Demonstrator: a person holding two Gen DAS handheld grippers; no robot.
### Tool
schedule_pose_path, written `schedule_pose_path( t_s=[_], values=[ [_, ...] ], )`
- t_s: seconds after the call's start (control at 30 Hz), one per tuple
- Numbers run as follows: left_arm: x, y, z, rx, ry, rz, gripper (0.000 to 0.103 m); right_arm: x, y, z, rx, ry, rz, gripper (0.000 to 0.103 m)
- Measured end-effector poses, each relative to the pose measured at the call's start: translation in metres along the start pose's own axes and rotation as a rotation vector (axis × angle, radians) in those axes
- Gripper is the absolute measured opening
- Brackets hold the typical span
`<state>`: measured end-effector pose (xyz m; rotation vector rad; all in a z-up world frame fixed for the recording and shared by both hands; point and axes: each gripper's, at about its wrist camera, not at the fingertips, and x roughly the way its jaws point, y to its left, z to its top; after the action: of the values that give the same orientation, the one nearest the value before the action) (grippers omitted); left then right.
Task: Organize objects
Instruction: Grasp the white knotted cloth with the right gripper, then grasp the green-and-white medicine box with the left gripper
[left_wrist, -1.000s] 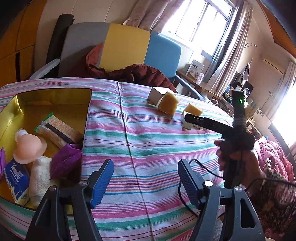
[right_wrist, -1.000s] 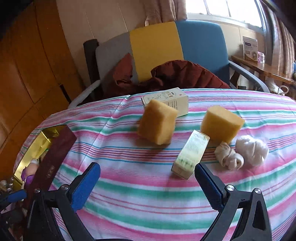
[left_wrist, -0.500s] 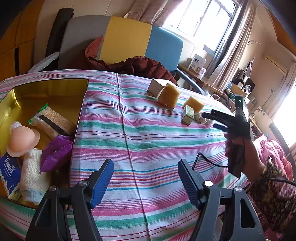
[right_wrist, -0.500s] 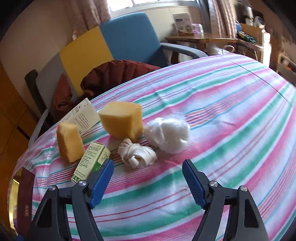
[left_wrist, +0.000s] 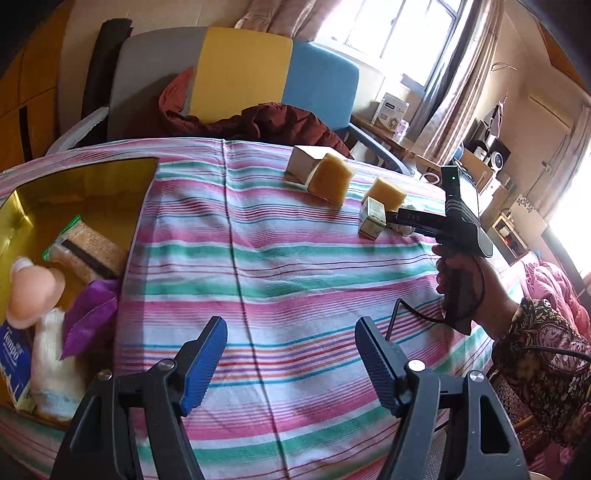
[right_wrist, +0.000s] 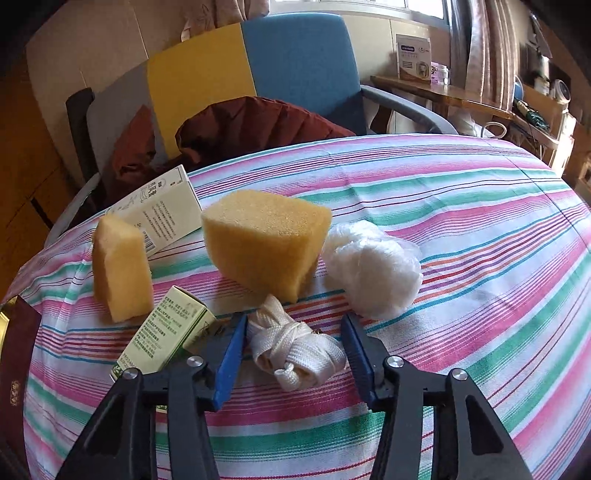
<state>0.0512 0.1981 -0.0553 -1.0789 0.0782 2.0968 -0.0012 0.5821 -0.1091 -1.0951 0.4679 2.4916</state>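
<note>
Two sponges (right_wrist: 266, 243) (right_wrist: 120, 267), two cartons (right_wrist: 164, 216) (right_wrist: 166, 332), one white wad (right_wrist: 373, 266) and one knotted strap (right_wrist: 295, 347) on the striped worktop (right_wrist: 480, 240). Right tool (right_wrist: 293, 354) has just been closing, strap between its pads, left pad touching; left tool (left_wrist: 290, 363) gapes empty.

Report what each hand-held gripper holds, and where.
Left hand-held gripper: nothing. Right hand-held gripper has been closing around the knotted white strap bundle; firm grip cannot be told.

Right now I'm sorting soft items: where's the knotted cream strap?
Right wrist view: the strap lies between the right gripper's closing jaws, in front of the big sponge.
</note>
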Motion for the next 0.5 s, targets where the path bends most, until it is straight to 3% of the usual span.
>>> schedule_pose_path(
  t_s=[0.27, 0.5],
  values=[
    [0.032, -0.031, 0.034, 0.073, 0.016, -0.043, 0.073, -0.016, -0.005, -0.015, 0.061, -0.035, -0.022, 0.047],
    [0.091, -0.069, 0.073, 0.148, 0.068, -0.08, 0.073, -0.026, -0.017, -0.026, 0.143, -0.061, -0.034, 0.047]
  ],
)
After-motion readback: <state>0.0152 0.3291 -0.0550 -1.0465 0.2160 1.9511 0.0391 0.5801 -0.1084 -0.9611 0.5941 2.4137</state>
